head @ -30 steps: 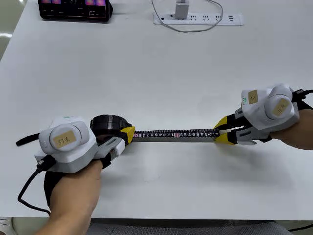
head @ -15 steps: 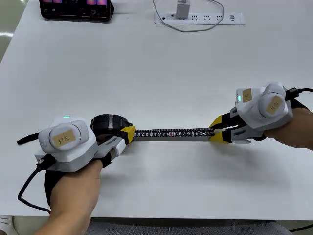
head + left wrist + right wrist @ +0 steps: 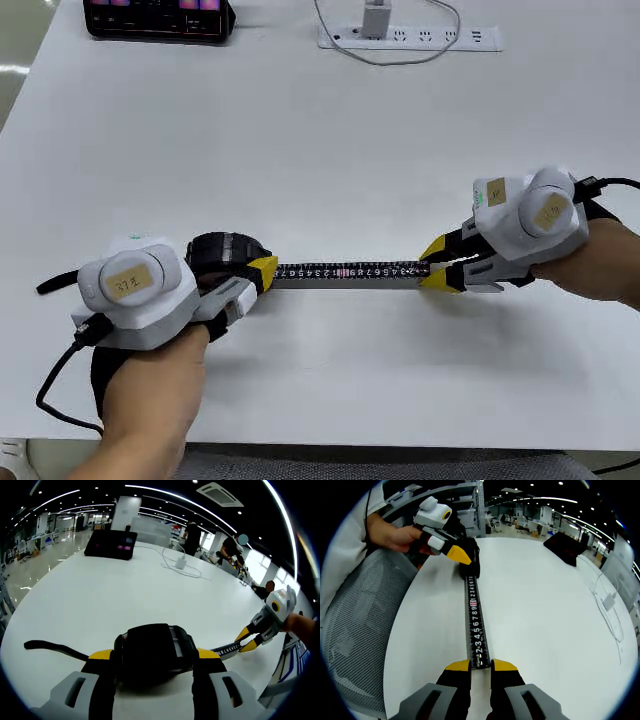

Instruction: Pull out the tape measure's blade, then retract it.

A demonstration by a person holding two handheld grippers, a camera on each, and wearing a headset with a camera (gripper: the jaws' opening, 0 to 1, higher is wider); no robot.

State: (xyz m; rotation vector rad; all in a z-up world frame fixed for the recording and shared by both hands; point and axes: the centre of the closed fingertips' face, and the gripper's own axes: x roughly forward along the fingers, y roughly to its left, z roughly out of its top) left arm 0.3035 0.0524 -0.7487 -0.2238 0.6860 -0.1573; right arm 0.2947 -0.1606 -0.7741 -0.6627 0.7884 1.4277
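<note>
**Item 1. Black round tape measure case** (image 3: 225, 258). It sat on the white bench (image 3: 320, 150), at the near left in the head view. The left gripper (image 3: 246, 274) was closed on it, with one yellow-tipped jaw against each flank. The left gripper view showed the case (image 3: 155, 640) squarely between those jaws. A thin black wrist strap (image 3: 55, 285) trailed from the case across the bench, away from the blade.

**Item 2. Dark narrow steel blade with white numerals** (image 3: 345, 272). It was drawn out of the case mouth in a straight line and lay low over the bench. Whether it touched the surface could not be told. Its free end was pinched between the jaws of the right gripper (image 3: 432, 267), which were nearly together on it. In the right gripper view the lowest numerals of the blade (image 3: 476, 630) stood just ahead of the gripper (image 3: 481, 666).

**Item 3. Governing relation.** The blade's long axis ran straight from the right gripper to the case (image 3: 470, 562), in line with that gripper's own jaws. The case therefore lay dead ahead of the right gripper, well apart from it, with the blade bridging the two. The left gripper was the one at the case and the right gripper the one at the tip.

**Item 4. Assessment.** The pull-out was judged done, at least in part, and the retraction not yet done. Retracting would probably mean moving the tip along this same axis toward the case, because any sideways drift could kink the blade.
</note>
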